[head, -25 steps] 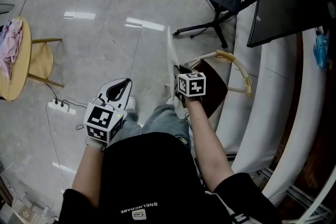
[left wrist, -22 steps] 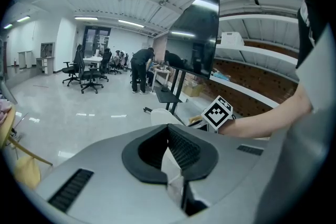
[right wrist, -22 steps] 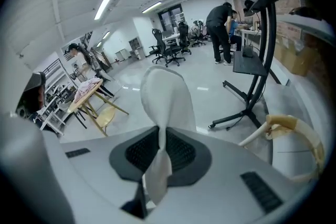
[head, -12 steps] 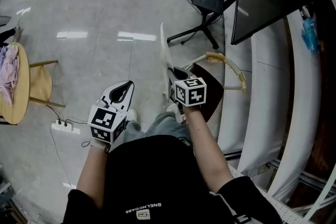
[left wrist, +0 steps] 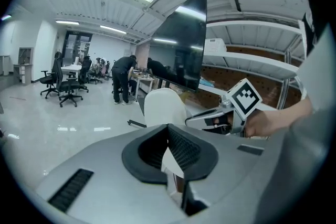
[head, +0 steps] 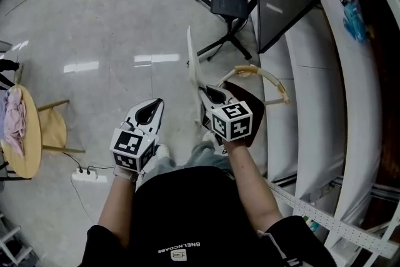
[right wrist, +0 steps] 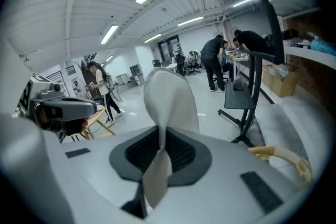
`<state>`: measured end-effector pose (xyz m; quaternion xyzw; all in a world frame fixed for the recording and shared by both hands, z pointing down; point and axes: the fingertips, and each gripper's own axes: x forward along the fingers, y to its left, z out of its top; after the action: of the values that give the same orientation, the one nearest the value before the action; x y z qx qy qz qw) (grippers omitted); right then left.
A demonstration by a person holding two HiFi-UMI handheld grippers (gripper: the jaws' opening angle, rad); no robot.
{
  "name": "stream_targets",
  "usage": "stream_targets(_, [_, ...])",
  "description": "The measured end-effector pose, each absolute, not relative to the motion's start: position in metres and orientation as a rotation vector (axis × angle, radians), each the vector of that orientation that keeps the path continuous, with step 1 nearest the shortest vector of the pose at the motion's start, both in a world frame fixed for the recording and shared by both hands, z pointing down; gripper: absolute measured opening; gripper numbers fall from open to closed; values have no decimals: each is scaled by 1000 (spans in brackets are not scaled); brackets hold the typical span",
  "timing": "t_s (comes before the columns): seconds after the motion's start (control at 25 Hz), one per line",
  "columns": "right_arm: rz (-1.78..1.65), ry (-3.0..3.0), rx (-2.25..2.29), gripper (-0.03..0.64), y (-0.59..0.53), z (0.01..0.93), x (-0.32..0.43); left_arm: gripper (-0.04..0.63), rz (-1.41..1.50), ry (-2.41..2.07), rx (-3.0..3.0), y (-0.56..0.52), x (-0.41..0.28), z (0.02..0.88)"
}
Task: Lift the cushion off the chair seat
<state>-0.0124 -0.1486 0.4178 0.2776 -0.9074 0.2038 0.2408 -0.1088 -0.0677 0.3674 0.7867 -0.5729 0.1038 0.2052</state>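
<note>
**Cushion up off the seat, pinched near one edge**

The cushion (head: 192,65) stands on edge in the air, just left of the chair seat (head: 257,110) and above it. From the head view it shows as a thin pale blade. The right gripper (head: 208,95) has its jaws drawn narrow on the cushion near the lower edge. In the right gripper view the fabric is squeezed to a thin fold between the ribbed jaws, and the rounded body rises beyond them. The left gripper (head: 150,110) is apart from the cushion, over the person's knee, with its jaws together on nothing.

The lift looks all but complete. To finish it well, the pinch should be kept firm, because a soft pad held at one spot can swing or creep out of the grip. It should also go straight up and away from the curved backrest (head: 265,77), so no trailing corner catches there. The free left gripper could steady the far edge if the cushion sags.

The cushion is off-white and matte, thin and pliable, with a rounded outline. The seat beneath is dark brown, smooth and round-edged. The backrest is a pale rail bent into an arc. The floor (head: 112,22) is glossy grey and mirrors the ceiling lights.
</note>
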Motion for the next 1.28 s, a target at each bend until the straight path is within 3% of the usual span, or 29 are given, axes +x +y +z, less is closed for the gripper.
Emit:
stream_targets(0.56, [451, -2638, 850, 48, -149, 328, 18, 12, 232, -1479, 2419, -116, -65, 315])
stream_targets(1.28, [344, -2748, 1005, 51, -138, 275, 80, 13, 155, -1292, 2667, -134, 5, 265])
